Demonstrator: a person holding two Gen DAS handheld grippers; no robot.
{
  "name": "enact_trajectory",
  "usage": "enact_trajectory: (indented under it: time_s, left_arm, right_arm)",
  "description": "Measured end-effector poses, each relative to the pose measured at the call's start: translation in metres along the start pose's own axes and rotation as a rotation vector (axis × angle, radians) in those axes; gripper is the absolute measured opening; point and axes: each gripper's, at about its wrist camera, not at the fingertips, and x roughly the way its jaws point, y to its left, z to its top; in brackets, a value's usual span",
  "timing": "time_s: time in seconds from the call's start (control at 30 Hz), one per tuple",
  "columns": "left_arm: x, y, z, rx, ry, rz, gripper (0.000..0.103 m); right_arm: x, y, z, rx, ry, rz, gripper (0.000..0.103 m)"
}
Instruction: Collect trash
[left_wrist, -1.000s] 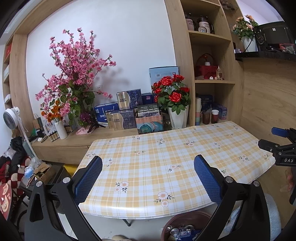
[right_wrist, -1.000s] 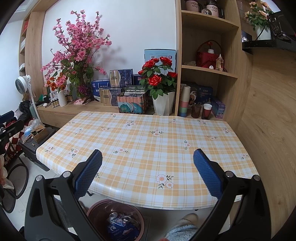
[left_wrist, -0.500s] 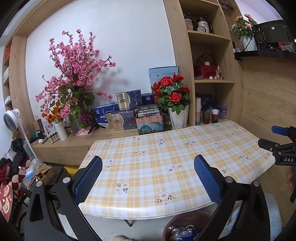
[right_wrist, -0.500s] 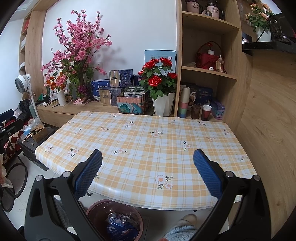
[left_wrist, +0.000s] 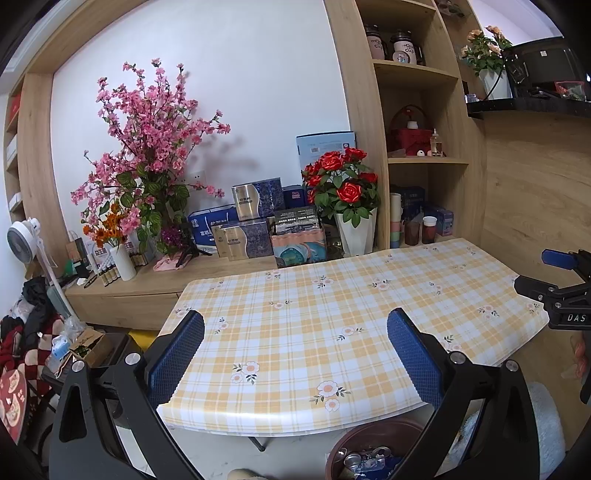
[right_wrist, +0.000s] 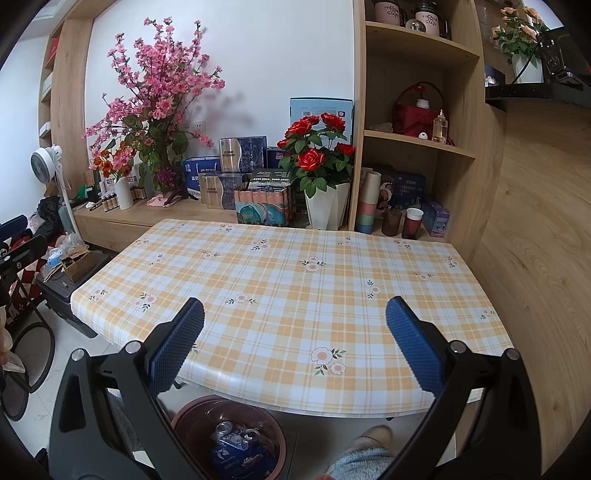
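A brown round trash bin (right_wrist: 229, 439) stands on the floor under the table's near edge, holding crushed cans and blue wrappers; in the left wrist view the trash bin (left_wrist: 373, 456) shows at the bottom. My left gripper (left_wrist: 295, 332) is open above the near edge of the checked tablecloth table (left_wrist: 332, 306), with nothing between its blue pads. My right gripper (right_wrist: 295, 325) is also open and empty over the table (right_wrist: 295, 266). The right gripper (left_wrist: 561, 288) shows at the right edge of the left wrist view. No trash lies on the tabletop.
A white pot of red roses (right_wrist: 325, 192), boxes (right_wrist: 240, 166) and pink blossom branches (right_wrist: 155, 96) line the low cabinet behind the table. Cups (right_wrist: 410, 221) stand by wooden shelves at right. A fan (right_wrist: 46, 162) and clutter sit at left. A slippered foot (right_wrist: 365, 439) is beside the bin.
Both views have shifted only slightly; the left wrist camera has drifted a little. Both grippers stay open and empty.
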Motion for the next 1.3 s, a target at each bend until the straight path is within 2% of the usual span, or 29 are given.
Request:
enact_trajectory:
  time_s: [0.47, 0.63, 0.67, 0.77, 1.13, 1.3]
  left_arm:
    - [0.001, 0.0, -0.004, -0.012, -0.001, 0.015, 0.097]
    - [0.003, 0.006, -0.005, -0.048, 0.004, -0.013, 0.097]
    - [0.003, 0.006, -0.005, -0.05, 0.008, -0.008, 0.097]
    - [0.001, 0.005, -0.006, -0.041, -0.009, 0.088, 0.097]
    - [0.002, 0.004, -0.005, -0.05, 0.015, 0.022, 0.097]
    - [0.0, 0.002, -0.006, -0.037, 0.005, 0.022, 0.097]
  right_arm:
    - [0.0, 0.0, -0.001, -0.002, 0.001, 0.0, 0.097]
    - [0.0, 0.001, -0.001, -0.002, 0.002, -0.001, 0.097]
    - [0.0, 0.001, -0.003, -0.002, 0.001, -0.002, 0.097]
    - [0.0, 0.001, -0.003, -0.002, 0.001, 0.0, 0.097]
    - [0.0, 0.002, -0.011, -0.001, 0.001, -0.001, 0.097]
    - [0.0, 0.002, -0.01, -0.002, 0.001, -0.002, 0.097]
